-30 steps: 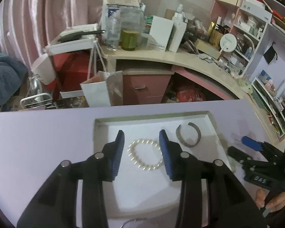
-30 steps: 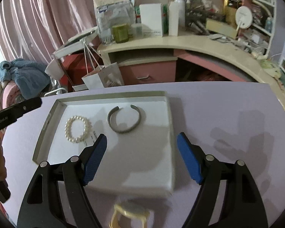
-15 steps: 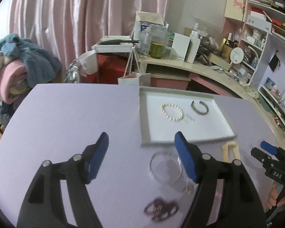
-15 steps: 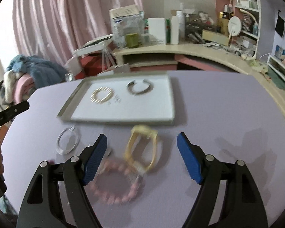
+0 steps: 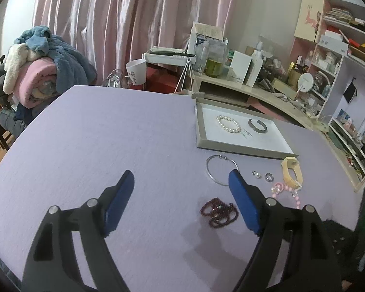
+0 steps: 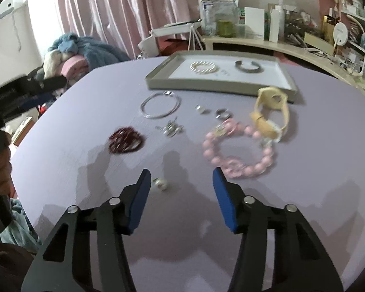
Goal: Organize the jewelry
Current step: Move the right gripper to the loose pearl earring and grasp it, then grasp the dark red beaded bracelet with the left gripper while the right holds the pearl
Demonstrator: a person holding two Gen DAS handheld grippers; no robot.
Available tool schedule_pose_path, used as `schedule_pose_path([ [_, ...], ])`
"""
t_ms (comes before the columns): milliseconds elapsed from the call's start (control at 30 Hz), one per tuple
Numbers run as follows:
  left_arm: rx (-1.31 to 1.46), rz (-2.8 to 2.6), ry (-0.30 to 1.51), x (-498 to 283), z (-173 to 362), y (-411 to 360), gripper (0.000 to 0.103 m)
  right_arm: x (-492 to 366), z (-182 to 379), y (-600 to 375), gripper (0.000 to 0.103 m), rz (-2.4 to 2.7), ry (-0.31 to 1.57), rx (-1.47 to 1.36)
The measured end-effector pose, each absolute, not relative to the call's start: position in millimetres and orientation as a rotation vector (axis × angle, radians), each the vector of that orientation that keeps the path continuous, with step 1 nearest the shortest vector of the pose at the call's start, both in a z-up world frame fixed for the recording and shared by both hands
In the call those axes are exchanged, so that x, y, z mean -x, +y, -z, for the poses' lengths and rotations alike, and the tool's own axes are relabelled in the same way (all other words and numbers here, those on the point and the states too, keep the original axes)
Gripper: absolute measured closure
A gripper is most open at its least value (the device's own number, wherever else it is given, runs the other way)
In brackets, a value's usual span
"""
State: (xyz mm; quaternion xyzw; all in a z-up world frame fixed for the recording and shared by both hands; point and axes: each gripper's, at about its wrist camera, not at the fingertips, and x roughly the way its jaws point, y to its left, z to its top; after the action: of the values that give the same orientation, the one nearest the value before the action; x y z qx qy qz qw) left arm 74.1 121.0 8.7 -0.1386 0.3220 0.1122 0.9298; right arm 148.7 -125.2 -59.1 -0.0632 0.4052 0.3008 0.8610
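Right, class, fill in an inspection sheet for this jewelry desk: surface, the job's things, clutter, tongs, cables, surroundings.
Surface: lilac table, bare on its left half.
Job's things: tray holding a pearl bracelet and a grey cuff. Loose on the table: wire bangle, dark red beads, pink bead bracelet, yellow band, small rings and silver bits, a pearl earring.
Clutter: nothing seen besides the jewelry.
Tongs: left tongs open, empty; right tongs open, empty.
Cables: nothing seen on the table.
Surroundings: pink curtain, blanket pile, crowded desk, shelves.
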Motion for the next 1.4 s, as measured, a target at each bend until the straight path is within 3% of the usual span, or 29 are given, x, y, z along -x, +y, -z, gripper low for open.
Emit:
schedule_pose_path([
  [100, 0.286, -0.23, 0.65, -66.9, -9.6, 125.4, 0.023, -146.1, 68.1, -113.1, 0.058, -0.611, 0.878, 0.153],
  [433, 0.306, -0.227, 0.644, -56.1, -6.2, 138.2, 0.021, -139.7, 79.6, -87.6, 0.068, -0.579, 0.887, 0.221],
  [500, 0.307, -0.226, 0.648, -55.3, -4.5, 138.1, 0.021, -135.3, 80.4, -85.3, 0.075, -0.573, 0.869, 0.254],
  [700, 0.318, -0.209, 0.678, -60.9, 3.6, 132.9, 0.021, -130.2, 80.1, -91.0, 0.075, -0.58, 0.866, 0.248],
  [733, 0.316, -0.205, 0.681, -61.9, 4.6, 132.1, 0.021, -129.5, 80.1, -92.0, 0.078, -0.583, 0.863, 0.246],
  [767, 0.312, -0.201, 0.685, -63.1, 5.5, 130.7, 0.021, -130.4, 80.3, -92.1, 0.088, -0.587, 0.864, 0.241],
  [1400, 0.199, -0.058, 0.897, -129.2, 69.9, 65.6, 0.021, -157.8, 50.5, -185.7, 0.088, -0.395, 0.858, 0.0],
])
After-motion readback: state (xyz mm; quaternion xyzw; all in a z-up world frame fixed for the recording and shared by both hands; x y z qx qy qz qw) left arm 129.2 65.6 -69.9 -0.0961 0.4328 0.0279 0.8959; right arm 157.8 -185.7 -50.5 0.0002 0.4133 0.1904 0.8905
